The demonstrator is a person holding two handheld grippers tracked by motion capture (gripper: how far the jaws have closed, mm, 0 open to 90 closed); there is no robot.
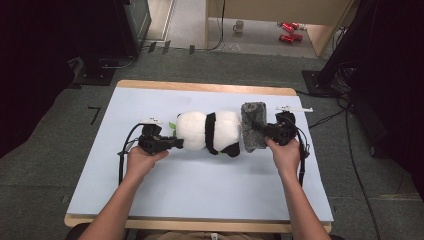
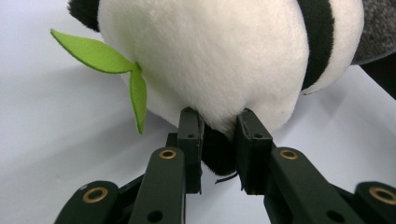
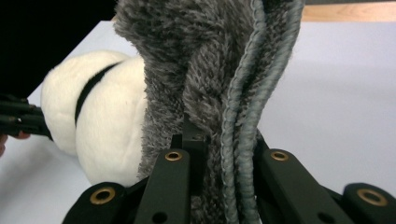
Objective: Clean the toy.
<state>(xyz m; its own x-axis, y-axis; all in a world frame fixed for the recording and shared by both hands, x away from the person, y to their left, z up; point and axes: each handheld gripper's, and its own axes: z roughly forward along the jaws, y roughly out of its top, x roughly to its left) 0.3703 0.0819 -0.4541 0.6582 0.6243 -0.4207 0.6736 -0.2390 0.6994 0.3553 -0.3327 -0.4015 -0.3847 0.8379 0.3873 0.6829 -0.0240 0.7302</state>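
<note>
Two grippers hold the ends of a soft panda toy [image 1: 210,131] that lies on its side across the middle of a pale blue table [image 1: 200,185]. The toy is plump and rounded, mostly creamy white plush, with a black band wrapped around its middle and black patches at its lower edge. A small bright green felt leaf [image 2: 109,63] with two pointed blades sticks out from the end nearest the left gripper [image 1: 172,143].

Seen from the left gripper view, that gripper's two black jaws are clamped on a dark plush nub [image 2: 218,151] at the base of the white body, with the fur bulging out above the jaws. A thin dark thread curls out between them.

At the other end of the toy, a grey fuzzy cloth [image 1: 253,125] covers the panda's end and stands up in a thick fold. The cloth is shaggy on one face, and its edge is bound in a ribbed, blue-grey stitched border [image 3: 247,140] that runs in two parallel cords. The right gripper [image 1: 267,132] is closed on this cloth, which fills the space between its jaws in the right gripper view. Behind the cloth, the white body with its black band rests on the table.

A person's bare forearms reach in from the near edge, one hand on each gripper.
</note>
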